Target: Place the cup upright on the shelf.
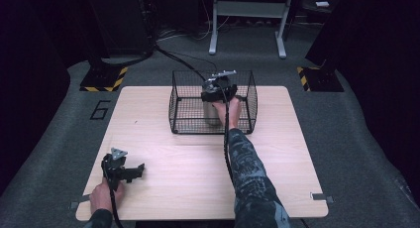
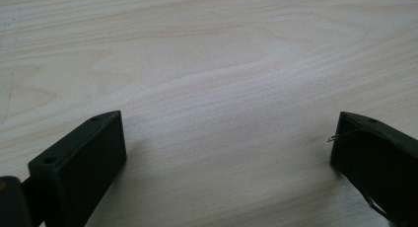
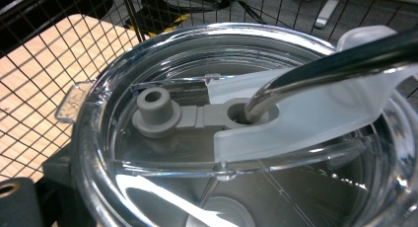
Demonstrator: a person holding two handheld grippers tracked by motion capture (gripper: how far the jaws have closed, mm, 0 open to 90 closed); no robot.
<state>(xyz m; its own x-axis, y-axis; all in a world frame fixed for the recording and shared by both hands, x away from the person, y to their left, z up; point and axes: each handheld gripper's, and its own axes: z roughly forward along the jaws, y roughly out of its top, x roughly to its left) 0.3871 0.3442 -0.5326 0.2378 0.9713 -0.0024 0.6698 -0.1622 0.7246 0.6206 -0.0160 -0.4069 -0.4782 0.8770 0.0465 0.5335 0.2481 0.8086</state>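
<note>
Upright in the wire basket (image 1: 183, 101), the tumbler (image 1: 212, 111) is clamped by the right gripper (image 1: 216, 93), its metal straw (image 3: 335, 64) leaning toward two o'clock, while the left gripper (image 1: 134, 172) rests spread wide on the table (image 1: 188, 163).

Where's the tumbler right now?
In the high view, the tumbler stands inside the wire basket at the table's far middle, under the right gripper. The right gripper view looks down on its clear lid and metal straw.
</note>
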